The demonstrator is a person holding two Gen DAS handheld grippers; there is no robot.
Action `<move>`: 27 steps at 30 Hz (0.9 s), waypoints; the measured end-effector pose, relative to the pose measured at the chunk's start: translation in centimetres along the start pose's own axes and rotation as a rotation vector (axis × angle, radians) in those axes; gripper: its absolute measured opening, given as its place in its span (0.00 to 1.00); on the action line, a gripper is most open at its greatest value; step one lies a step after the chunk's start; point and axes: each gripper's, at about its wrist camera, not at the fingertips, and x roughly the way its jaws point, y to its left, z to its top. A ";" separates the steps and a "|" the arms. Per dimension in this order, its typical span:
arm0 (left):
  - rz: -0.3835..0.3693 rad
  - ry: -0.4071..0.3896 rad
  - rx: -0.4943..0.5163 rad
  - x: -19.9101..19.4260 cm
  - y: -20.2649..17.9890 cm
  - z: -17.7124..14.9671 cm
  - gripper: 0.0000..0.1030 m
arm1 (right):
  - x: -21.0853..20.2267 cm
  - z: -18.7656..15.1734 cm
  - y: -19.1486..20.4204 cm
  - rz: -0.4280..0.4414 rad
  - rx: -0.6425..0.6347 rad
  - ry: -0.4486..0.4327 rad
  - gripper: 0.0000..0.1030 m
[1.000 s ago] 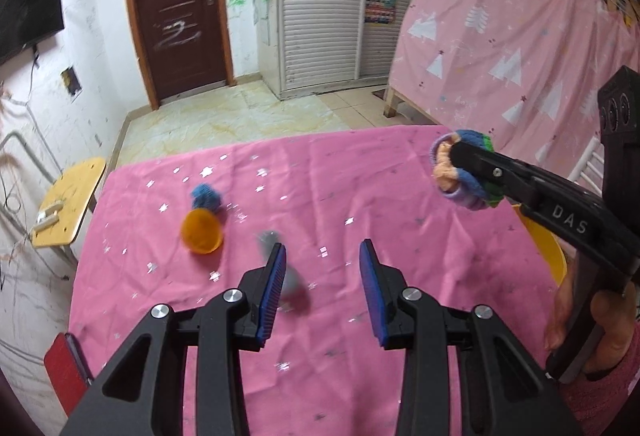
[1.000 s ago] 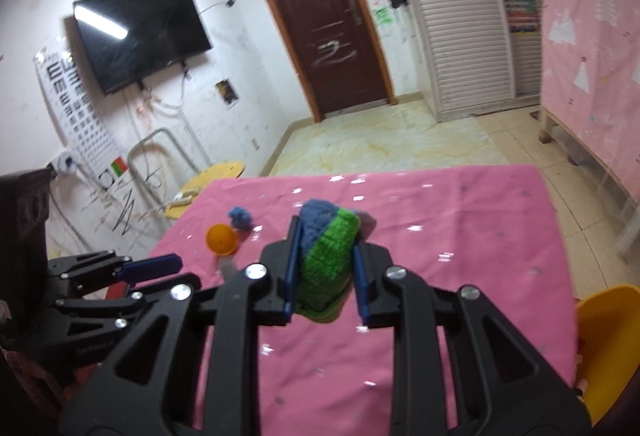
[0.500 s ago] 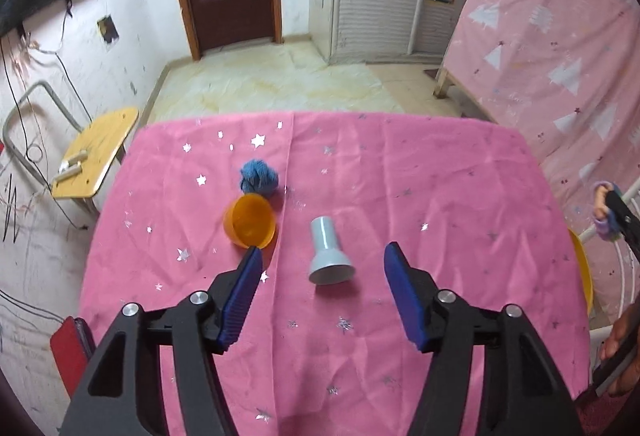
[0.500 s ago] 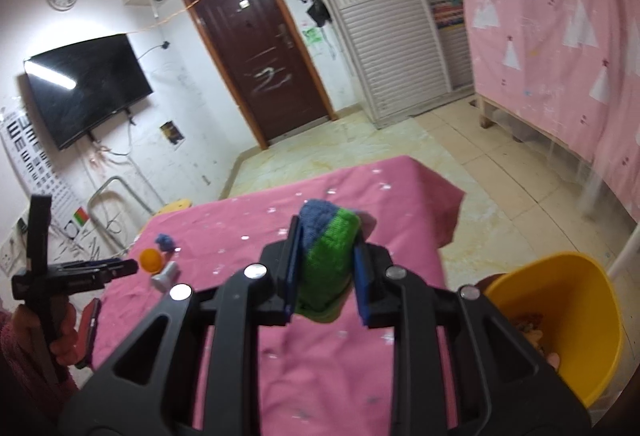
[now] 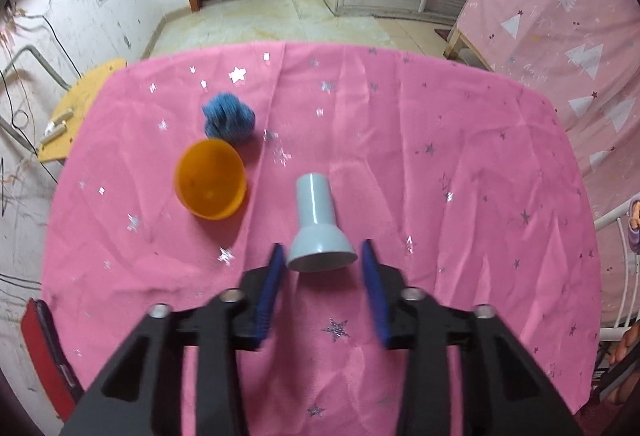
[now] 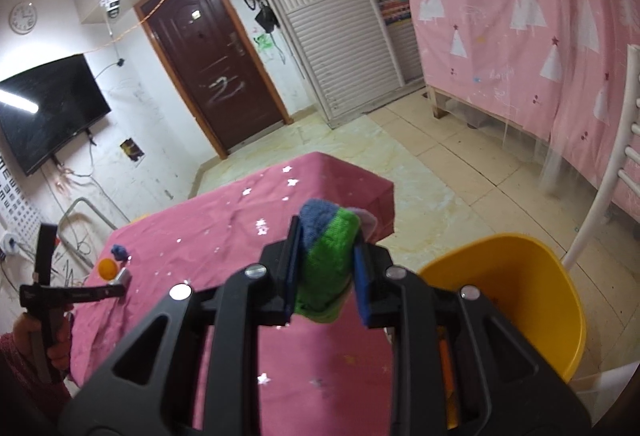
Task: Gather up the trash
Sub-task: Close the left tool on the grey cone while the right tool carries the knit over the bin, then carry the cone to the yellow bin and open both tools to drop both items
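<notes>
Pink star-speckled cloth (image 5: 460,163) covers the table beneath me. My left gripper (image 5: 322,278) is closing, pads not yet touching the grey funnel-shaped piece (image 5: 318,226) lying between them. At ten o'clock from it sits an orange cup (image 5: 210,183), a blue yarn ball (image 5: 229,117) just beyond. My right gripper (image 6: 326,276) clamps a green-and-blue knitted wad (image 6: 326,256); a yellow bin (image 6: 516,296) waits at three o'clock.
</notes>
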 end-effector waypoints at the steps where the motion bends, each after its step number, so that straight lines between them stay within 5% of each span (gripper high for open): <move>1: 0.004 -0.007 0.002 -0.1 0.0 0.0 0.24 | -0.1 0.0 -0.2 -0.002 0.004 -0.001 0.21; 12: -0.021 -0.042 0.004 -1.1 -0.7 0.1 0.24 | -0.3 -0.1 -1.7 -0.022 0.020 0.000 0.22; 21: -0.072 -0.124 0.120 -4.8 -6.0 0.1 0.24 | -1.6 -0.1 -4.0 -0.073 0.049 -0.017 0.22; 24: -0.095 -0.144 0.164 -5.9 -8.1 -0.1 0.24 | -2.1 -0.1 -4.9 -0.093 0.065 -0.028 0.26; 27: -0.120 -0.156 0.208 -6.9 -10.2 -0.2 0.24 | -2.5 -0.2 -5.7 -0.117 0.084 -0.036 0.48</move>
